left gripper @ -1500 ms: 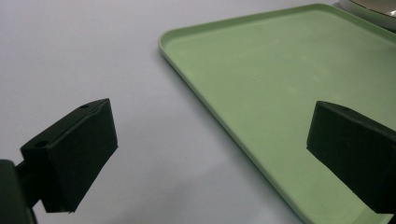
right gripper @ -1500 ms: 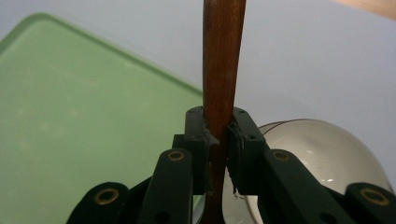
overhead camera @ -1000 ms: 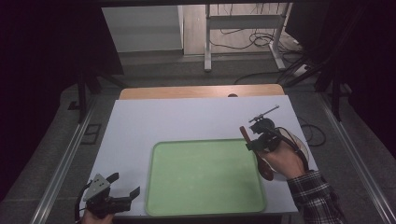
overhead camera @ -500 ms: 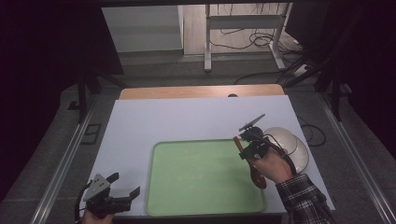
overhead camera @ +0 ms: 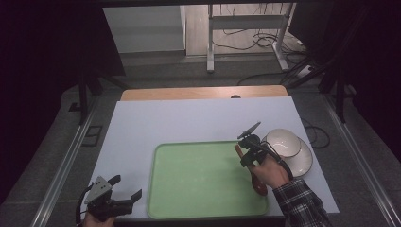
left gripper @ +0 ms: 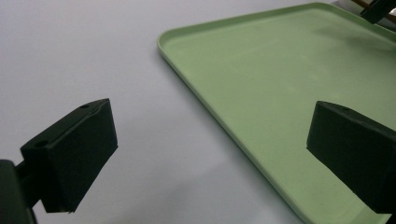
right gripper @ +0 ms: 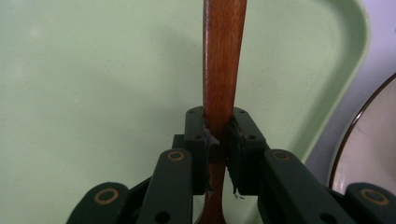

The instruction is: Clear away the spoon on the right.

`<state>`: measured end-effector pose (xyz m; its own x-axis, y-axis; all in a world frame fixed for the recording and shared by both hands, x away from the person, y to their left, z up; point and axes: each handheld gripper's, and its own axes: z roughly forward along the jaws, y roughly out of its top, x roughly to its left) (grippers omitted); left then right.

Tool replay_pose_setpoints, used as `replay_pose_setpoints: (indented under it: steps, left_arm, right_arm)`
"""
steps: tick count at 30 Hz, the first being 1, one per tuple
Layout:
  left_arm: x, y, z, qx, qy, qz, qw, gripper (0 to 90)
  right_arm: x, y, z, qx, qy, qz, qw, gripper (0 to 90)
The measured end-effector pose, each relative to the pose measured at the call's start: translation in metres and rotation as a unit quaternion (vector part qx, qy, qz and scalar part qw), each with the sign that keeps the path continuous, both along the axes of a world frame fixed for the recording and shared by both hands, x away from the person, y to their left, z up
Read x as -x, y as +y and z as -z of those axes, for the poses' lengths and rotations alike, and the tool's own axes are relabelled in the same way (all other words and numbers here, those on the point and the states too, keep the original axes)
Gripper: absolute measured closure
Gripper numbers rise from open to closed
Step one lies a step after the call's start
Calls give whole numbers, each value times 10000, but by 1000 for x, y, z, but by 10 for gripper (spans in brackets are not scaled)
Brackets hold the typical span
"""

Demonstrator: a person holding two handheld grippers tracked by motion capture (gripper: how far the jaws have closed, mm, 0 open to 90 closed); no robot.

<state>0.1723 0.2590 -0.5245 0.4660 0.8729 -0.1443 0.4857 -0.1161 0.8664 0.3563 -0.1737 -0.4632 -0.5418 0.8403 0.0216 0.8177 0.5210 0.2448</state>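
Right now the jaws of the right gripper (right gripper: 218, 135) are pinching a brown wooden spoon (right gripper: 223, 56) by its thin handle, so the spoon cannot slip or spin. The spoon hangs over the right edge of the green tray (overhead camera: 203, 177), with its round end (overhead camera: 259, 184) low by the tray's near right corner. It looks like it is meant to be laid down inside the tray. Just past that edge, on the right side of the desk (overhead camera: 189, 120), a white bowl (overhead camera: 283, 142) sits on a white plate (overhead camera: 302, 163). The left gripper (overhead camera: 113, 198) waits at the near left corner of the desk, jaws spread wide with nothing between them, out of the way.
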Motion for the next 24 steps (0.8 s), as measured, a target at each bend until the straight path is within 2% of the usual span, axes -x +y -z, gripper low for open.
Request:
replay_pose_setpoints:
  steps: [4, 17, 22, 24]
  left_arm:
    - [0, 0, 0, 0, -2, 1, 10000, 12]
    - [0, 0, 0, -2, -5, 2, 10000, 12]
    - [0, 0, 0, 3, -4, -2, 10000, 13]
    - [0, 0, 0, 4, -8, -2, 10000, 12]
  right_arm:
    - [-1, 0, 8, 63, 28, 48, 10000, 794]
    - [-4, 1, 20, -62, 18, 201, 9998, 781]
    - [-4, -1, 19, -126, -34, 139, 9998, 676]
    - [-4, -3, 16, -151, -89, 88, 9998, 666]
